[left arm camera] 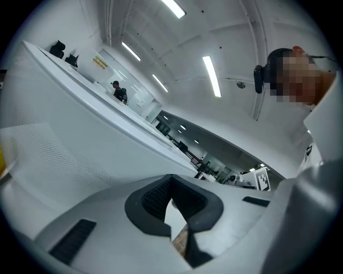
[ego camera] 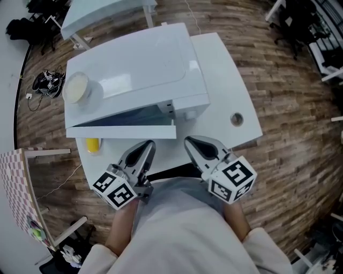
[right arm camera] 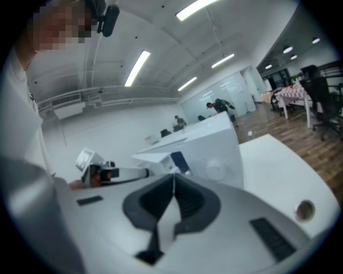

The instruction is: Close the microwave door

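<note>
A white microwave [ego camera: 144, 69] stands on a white table [ego camera: 228, 80]. Its door [ego camera: 120, 130] hangs open, swung out over the table's front left. Both grippers hover at the table's near edge, just in front of the door. My left gripper [ego camera: 147, 147] is shut with nothing in it, its tips pointing up at the door's underside [left arm camera: 69, 144]. My right gripper [ego camera: 190, 143] is also shut and empty, a little right of the door's free end. The right gripper view shows the microwave [right arm camera: 209, 150] ahead and the left gripper [right arm camera: 102, 171] beside it.
A round cream dish [ego camera: 76, 87] rests on the microwave's top left. A yellow object [ego camera: 92, 144] sits on the table beneath the open door. A cable hole [ego camera: 236, 119] marks the table's right side. A chequered table [ego camera: 16, 182] stands on the left, another white table [ego camera: 102, 13] behind.
</note>
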Demonstrator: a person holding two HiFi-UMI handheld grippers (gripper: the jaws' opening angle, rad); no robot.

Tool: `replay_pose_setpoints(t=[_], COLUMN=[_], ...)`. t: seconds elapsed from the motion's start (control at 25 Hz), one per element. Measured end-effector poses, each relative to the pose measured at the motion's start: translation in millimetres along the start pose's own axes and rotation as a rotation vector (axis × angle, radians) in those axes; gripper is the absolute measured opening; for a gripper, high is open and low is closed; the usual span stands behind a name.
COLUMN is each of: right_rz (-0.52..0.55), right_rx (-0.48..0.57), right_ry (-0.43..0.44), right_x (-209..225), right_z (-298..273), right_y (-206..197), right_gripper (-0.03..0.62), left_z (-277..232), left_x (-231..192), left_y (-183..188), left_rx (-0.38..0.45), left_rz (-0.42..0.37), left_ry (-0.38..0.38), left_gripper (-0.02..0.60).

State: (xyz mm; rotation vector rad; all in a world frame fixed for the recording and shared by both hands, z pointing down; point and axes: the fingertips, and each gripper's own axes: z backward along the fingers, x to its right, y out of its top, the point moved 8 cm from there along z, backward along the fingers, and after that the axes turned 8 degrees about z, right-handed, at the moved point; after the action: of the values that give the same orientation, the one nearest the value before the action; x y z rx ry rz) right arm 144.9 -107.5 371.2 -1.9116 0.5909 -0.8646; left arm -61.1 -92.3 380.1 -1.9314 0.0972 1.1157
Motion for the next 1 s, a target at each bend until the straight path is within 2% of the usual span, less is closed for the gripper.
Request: replay_pose_setpoints(t=[1.0], right_rz=[0.021], right_rx=[0.002], right_ry=[0.077], right_x=[-1.1], right_z=[-27.6], right_y=[15.5], right_gripper=[0.025], left_z=[-11.8], left_x=[-5.3], left_y=[10.5], left_rx=[-0.001], left_rz=[0.024], left_ry=[0.007], left_gripper=[0.017])
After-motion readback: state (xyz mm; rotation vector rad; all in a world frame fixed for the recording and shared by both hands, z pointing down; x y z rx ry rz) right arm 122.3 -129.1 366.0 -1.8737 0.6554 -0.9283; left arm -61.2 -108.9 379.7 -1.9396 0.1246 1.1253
